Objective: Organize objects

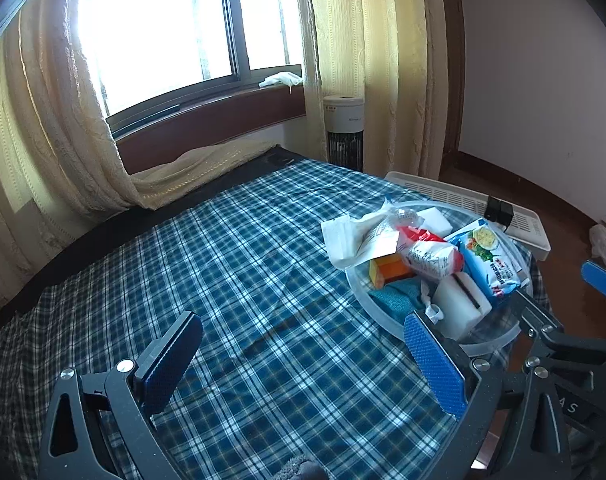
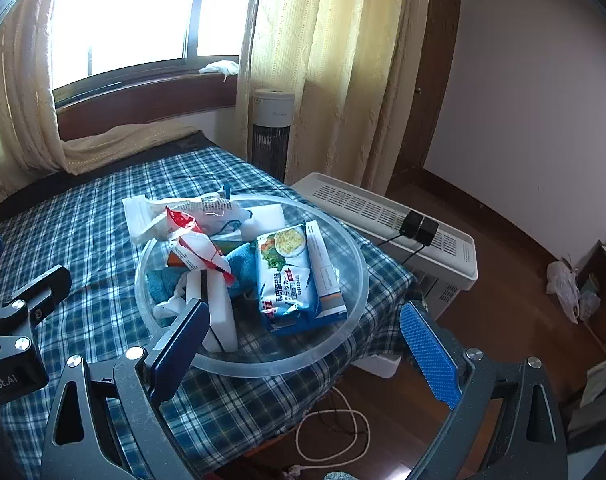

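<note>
Hovering with both tools empty over a filled clear bowl [image 2: 345, 322] at the corner of a plaid-covered counter [image 1: 223, 280].

The bowl holds a blue noodle packet [image 2: 289, 276], a red-and-white pouch [image 2: 201, 254], white foam blocks [image 2: 221, 308], a teal cloth [image 2: 239, 264] and an orange box [image 1: 387, 270]; a white paper wrapper [image 2: 143, 218] hangs over its far rim onto the cloth. The left gripper [image 1: 303, 364] and the right gripper [image 2: 303, 354] each show jaws spread wide apart, holding nothing. This arrangement fits either a pile waiting to be sorted out of the bowl or loose items already gathered into it, and the frames do not settle which. Any further grasp would call for closing on one item without dragging its neighbours, since the pile is loose and overlapping.
</note>
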